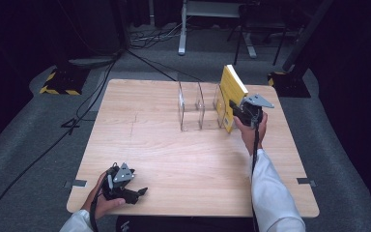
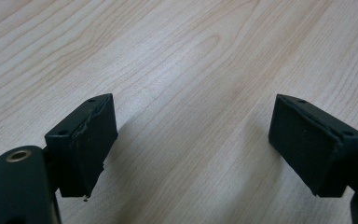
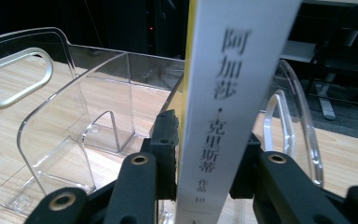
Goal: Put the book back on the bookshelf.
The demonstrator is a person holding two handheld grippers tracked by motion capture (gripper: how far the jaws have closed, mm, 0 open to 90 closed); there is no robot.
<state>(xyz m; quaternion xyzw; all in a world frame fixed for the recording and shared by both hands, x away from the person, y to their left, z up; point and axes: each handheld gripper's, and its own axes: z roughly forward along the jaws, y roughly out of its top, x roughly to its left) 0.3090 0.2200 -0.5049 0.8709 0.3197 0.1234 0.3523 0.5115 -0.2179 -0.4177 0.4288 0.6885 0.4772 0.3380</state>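
While tilted, book (image 1: 233,92) occupies rack's (image 1: 192,111) right slot.

A pale wooden worktop (image 1: 164,145) stands on grey carpet (image 1: 24,159), its grain running in long light streaks. Black cables (image 1: 84,104) trail over the carpet at its left, past a stand foot with yellow and black stripes (image 1: 58,82). Beyond the far edge, a white metal frame leg (image 1: 182,34) and dark chair legs (image 1: 251,46) stand against a dark background.
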